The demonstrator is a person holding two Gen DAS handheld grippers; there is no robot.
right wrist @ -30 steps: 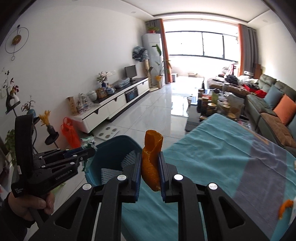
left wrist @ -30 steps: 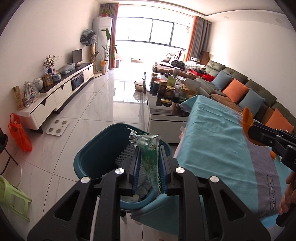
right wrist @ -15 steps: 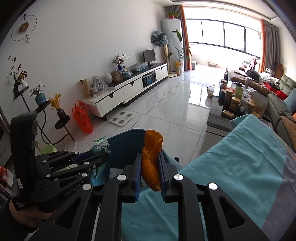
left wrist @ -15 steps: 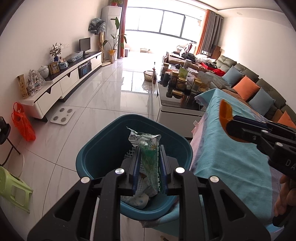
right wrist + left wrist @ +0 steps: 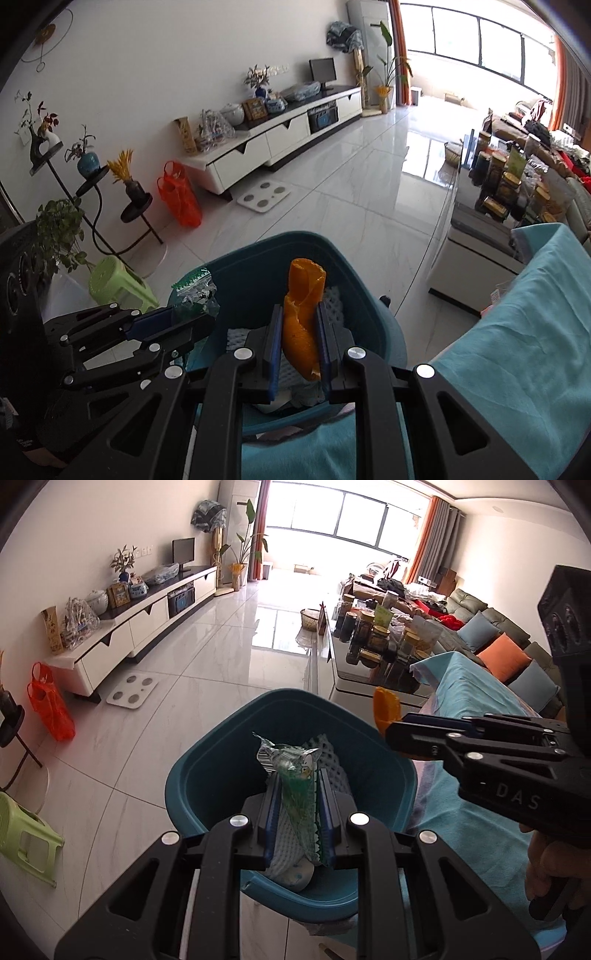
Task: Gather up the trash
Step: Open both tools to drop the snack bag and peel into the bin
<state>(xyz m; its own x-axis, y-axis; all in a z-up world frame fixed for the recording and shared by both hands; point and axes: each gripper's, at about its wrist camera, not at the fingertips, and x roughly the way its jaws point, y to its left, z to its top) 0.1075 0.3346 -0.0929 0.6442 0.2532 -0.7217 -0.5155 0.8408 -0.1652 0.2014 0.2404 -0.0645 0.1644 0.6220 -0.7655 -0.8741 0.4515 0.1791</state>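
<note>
My left gripper (image 5: 297,794) is shut on a crumpled green and clear plastic wrapper (image 5: 291,775), held above the open teal bin (image 5: 207,775). My right gripper (image 5: 300,325) is shut on a curl of orange peel (image 5: 301,314), also over the teal bin (image 5: 354,273). White foam netting (image 5: 332,764) and other scraps lie inside the bin. In the left wrist view the right gripper (image 5: 391,727) reaches in from the right with the orange peel (image 5: 386,707) at the bin's right rim. The right wrist view shows the left gripper (image 5: 192,314) at the bin's left rim with the wrapper (image 5: 194,291).
A table under a teal cloth (image 5: 517,332) adjoins the bin on the right. Beyond stand a low table crowded with jars (image 5: 376,638), a sofa with cushions (image 5: 498,653), a white TV cabinet (image 5: 140,624), a scale (image 5: 133,690), an orange bag (image 5: 48,705) and a green stool (image 5: 26,834).
Both grippers have moved left and down, from beside the teal-covered table to over the bin. Each still holds its piece of trash. The bin looms larger in both views.
</note>
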